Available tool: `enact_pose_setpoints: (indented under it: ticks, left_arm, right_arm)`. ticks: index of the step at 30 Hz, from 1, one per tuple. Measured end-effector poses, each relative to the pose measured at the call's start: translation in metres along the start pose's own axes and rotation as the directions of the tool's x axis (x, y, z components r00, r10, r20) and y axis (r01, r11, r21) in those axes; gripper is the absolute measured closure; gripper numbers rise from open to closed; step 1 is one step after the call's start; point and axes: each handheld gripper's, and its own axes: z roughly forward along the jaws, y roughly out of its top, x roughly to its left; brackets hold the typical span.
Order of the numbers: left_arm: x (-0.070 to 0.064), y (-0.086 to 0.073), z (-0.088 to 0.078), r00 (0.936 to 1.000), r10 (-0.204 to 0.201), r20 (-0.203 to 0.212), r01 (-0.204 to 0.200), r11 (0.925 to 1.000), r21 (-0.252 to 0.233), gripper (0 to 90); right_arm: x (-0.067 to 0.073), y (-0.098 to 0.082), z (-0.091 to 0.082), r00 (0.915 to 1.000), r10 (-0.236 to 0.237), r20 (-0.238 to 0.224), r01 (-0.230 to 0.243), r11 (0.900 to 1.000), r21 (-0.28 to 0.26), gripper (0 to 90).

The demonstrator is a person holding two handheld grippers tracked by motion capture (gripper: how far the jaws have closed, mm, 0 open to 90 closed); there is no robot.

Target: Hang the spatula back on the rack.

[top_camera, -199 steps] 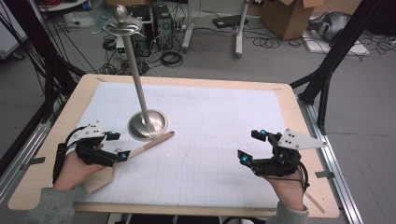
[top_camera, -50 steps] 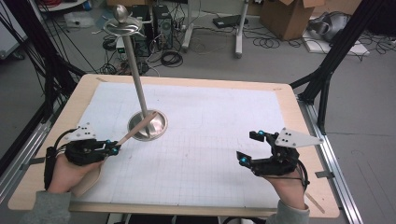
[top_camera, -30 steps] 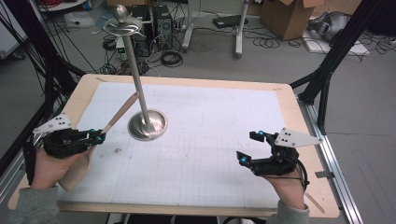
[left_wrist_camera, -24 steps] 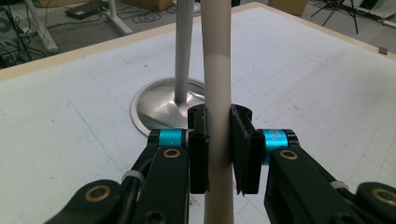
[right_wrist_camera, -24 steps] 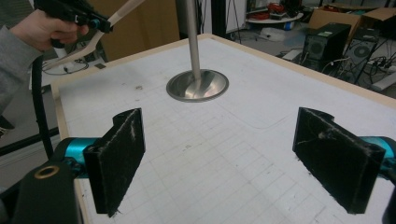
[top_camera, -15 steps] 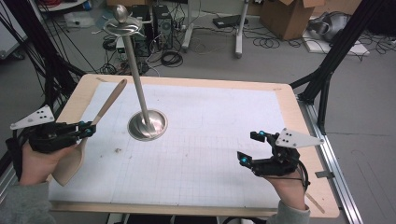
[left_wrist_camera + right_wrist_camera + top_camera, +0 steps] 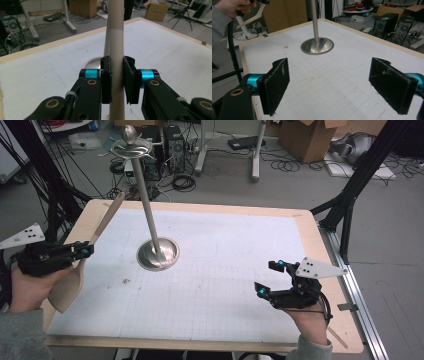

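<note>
left gripper (image 7: 86,251): at the left edge of the high view, off the table's left rim, jaws clamped on the handle of a wooden spatula (image 7: 80,270); in the left gripper view (image 7: 117,80) the pale handle (image 7: 117,50) runs straight up between the two black jaws.
wooden spatula: lifted clear of the table, tilted; broad blade at lower left below the hand, thin handle reaching to the upper right toward the table's far left corner.
right gripper (image 7: 267,279): lower right of the high view, above the white mat, jaws spread wide apart with nothing between them; the right gripper view (image 7: 337,85) shows the same.
metal stand (image 7: 150,210): round base on the mat left of centre, thin pole rising to a ringed top in the upper left of the frame.
table (image 7: 320,250): wooden rim, white gridded mat (image 7: 225,270) across it.
</note>
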Motion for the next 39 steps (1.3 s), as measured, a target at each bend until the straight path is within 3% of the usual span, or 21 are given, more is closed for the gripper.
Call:
enact_pose_setpoints:
  ticks: [7,14,22,25,39]
  left_arm:
    - [0.001,0.011,-0.009,0.9998,0.018,0.002,-0.018,0.9996,-0.024,78.0]
    - [0.005,0.019,-0.014,1.0,0.004,0.0,-0.004,0.9993,-0.037,78.0]
    - [0.002,0.033,-0.019,0.9998,0.017,0.005,-0.016,0.9977,-0.065,78.0]
    - [0.001,0.037,-0.02,0.9998,0.009,-0.016,-0.011,0.9975,-0.07,78.0]
    - [0.003,0.043,-0.032,0.9997,0.018,-0.015,-0.019,0.9925,-0.121,78.0]
  right_arm:
    - [-0.001,-0.001,-0.001,1.0,-0.001,0.004,0.001,1.0,-0.001,16.0]
    - [-0.001,-0.001,-0.001,1.0,-0.002,0.005,0.002,1.0,-0.001,16.0]
    - [-0.001,-0.002,-0.005,0.9999,0.011,0.008,-0.011,1.0,-0.002,16.0]
    - [-0.001,-0.002,-0.005,0.9999,0.009,0.007,-0.009,1.0,-0.001,16.0]
    - [-0.001,-0.003,-0.003,0.9999,0.011,0.012,-0.011,1.0,0.012,16.0]
